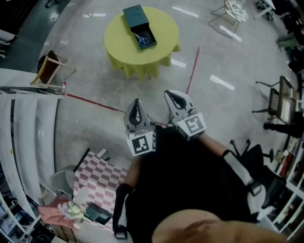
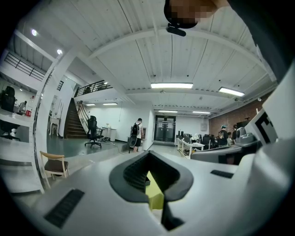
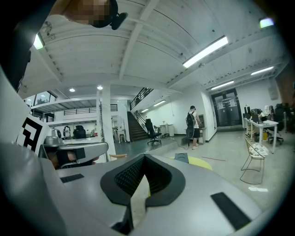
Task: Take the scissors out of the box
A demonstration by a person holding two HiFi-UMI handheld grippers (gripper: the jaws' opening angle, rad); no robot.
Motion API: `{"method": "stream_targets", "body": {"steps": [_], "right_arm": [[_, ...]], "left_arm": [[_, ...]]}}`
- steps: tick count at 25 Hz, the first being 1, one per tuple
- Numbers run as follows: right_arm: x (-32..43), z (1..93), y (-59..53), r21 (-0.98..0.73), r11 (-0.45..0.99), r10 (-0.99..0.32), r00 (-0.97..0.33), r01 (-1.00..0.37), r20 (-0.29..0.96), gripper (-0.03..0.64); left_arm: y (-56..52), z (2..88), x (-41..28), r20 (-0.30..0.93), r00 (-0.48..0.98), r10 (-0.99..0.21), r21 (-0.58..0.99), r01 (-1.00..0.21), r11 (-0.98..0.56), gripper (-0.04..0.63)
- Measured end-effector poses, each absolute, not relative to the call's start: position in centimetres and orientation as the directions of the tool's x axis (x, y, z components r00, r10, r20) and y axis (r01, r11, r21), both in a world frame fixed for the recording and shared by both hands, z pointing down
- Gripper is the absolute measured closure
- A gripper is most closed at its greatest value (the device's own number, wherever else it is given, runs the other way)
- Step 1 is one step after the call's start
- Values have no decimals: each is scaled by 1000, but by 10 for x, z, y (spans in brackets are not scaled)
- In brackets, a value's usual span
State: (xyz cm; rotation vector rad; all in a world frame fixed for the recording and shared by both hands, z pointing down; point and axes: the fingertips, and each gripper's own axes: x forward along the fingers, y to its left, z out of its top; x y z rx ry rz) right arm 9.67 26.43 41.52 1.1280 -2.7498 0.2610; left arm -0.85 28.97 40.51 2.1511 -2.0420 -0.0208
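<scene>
In the head view a round yellow table (image 1: 123, 45) stands far ahead on the floor. On it lies a dark green box (image 1: 146, 34) with its lid (image 1: 134, 14) off behind it. Blue-handled scissors (image 1: 144, 41) lie inside the box. My left gripper (image 1: 137, 102) and right gripper (image 1: 171, 95) are held side by side close to my body, well short of the table, both shut with nothing in them. The right gripper view shows its jaw tips (image 3: 144, 157) together, with the table (image 3: 205, 162) and box lid (image 3: 181, 158) beyond. The left gripper (image 2: 150, 156) shows a strip of yellow through its gap.
A red line (image 1: 192, 71) crosses the concrete floor between me and the table. A wooden chair (image 1: 47, 69) stands left, a wire chair (image 1: 229, 14) at the back right. White shelving (image 1: 28, 123) and a pink checkered cloth (image 1: 97, 175) are at my left. A person (image 3: 193, 122) stands far off.
</scene>
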Motion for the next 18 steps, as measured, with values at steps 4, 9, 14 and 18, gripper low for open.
{"method": "stream_targets", "body": {"steps": [4,9,14,18], "right_arm": [[81,416,269,-75,689,-699,-688,-721,196,620],[64,421,271,-40,678,-718,-672,-734,179,619],[55,432,266,-41,682,-708,-673,-730,212,620],[51,441,243,-47,683,-703,-673,-729,230,620]], "left_arm": [[291,406,-22,102,80,-992,147,-987,-65,598],[287,412,-34,101,115,-988,147,-984,-100,598],[277,420,-39,116,125,-985,164,-981,-105,598],[256,427,-43,130,120,-984,164,-982,-98,598]]}}
